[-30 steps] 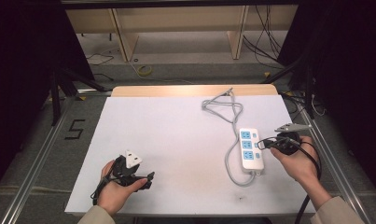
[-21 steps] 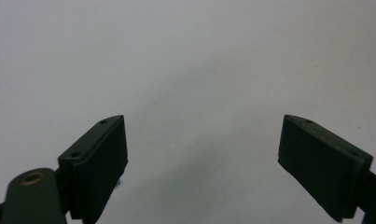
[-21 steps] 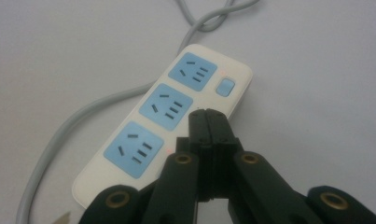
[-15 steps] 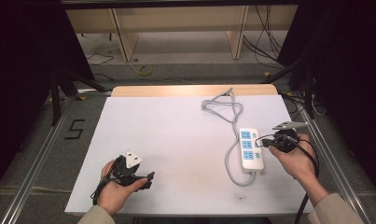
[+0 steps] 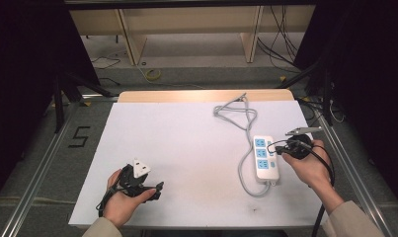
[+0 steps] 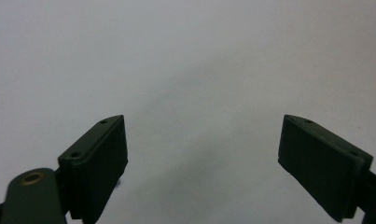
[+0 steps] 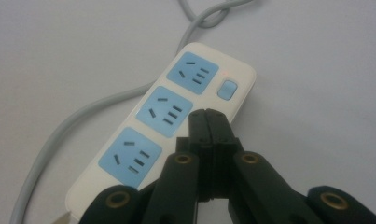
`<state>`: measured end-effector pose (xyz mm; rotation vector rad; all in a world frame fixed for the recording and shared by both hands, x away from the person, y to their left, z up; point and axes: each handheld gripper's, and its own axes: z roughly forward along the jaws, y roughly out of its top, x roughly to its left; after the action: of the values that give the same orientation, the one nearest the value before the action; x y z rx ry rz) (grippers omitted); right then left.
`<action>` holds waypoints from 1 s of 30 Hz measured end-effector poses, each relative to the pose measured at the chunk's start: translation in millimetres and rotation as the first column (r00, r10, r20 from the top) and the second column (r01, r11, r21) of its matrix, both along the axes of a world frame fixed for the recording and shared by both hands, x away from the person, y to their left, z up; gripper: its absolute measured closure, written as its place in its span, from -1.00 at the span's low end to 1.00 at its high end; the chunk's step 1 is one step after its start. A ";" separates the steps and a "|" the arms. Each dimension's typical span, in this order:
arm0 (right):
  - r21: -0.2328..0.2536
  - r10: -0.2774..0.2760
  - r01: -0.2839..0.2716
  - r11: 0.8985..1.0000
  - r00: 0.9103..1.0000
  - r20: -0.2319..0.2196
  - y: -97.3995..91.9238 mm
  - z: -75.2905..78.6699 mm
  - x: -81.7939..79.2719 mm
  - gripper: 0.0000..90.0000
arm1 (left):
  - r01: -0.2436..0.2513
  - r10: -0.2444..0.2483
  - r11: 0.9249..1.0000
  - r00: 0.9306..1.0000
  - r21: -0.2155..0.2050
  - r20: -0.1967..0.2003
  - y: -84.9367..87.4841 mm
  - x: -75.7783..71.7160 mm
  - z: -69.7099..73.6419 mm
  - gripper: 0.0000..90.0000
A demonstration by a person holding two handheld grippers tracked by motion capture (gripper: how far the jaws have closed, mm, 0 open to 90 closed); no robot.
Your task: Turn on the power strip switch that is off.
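A white power strip (image 5: 265, 159) with three blue sockets lies at the right of the white table (image 5: 186, 143). Its grey cable (image 5: 236, 111) loops toward the far edge. In the right gripper view the strip (image 7: 143, 140) runs diagonally, with its blue switch (image 7: 226, 88) and a small red light beside the top socket. My right gripper (image 5: 276, 147) hovers at the strip's right edge. Its jaws (image 7: 208, 117) are shut with nothing between them, their tips near the switch. My left gripper (image 5: 149, 188) rests near the front left of the table, open (image 6: 202, 149) over bare tabletop.
Metal rails (image 5: 38, 168) run along both sides of the table. A wooden shelf frame (image 5: 186, 29) and loose cables (image 5: 280, 49) stand on the floor beyond the far edge. A "5" mark (image 5: 79, 136) is on the floor at left.
The right gripper has edged slightly toward the far side beside the strip. The left gripper has kept still.
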<state>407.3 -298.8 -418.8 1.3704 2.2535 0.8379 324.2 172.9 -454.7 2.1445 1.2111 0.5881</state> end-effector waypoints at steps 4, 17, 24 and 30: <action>-0.005 -0.002 0.002 1.000 1.000 -0.004 0.8 -0.9 2.3 1.00 | 0.000 0.000 1.000 1.000 0.000 -0.001 0.0 0.1 -0.1 -0.66; -0.016 -0.001 0.000 1.000 1.000 -0.029 3.2 -5.4 9.6 1.00 | 0.000 0.000 1.000 1.000 0.000 0.000 -0.2 0.1 -0.1 -0.66; -0.019 -0.005 0.004 1.000 0.999 -0.040 4.8 -7.7 13.2 1.00 | 0.000 0.000 1.000 1.000 0.000 0.000 -0.2 0.2 -0.2 -0.66; -0.023 -0.005 0.003 1.000 0.999 -0.047 6.7 -9.6 16.3 1.00 | -0.001 0.001 1.000 1.000 -0.002 0.002 -0.7 0.3 -0.5 -0.66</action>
<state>423.6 -292.0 -428.5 1.3979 2.2879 0.7835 324.5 172.2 -455.2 2.1413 1.2113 0.5892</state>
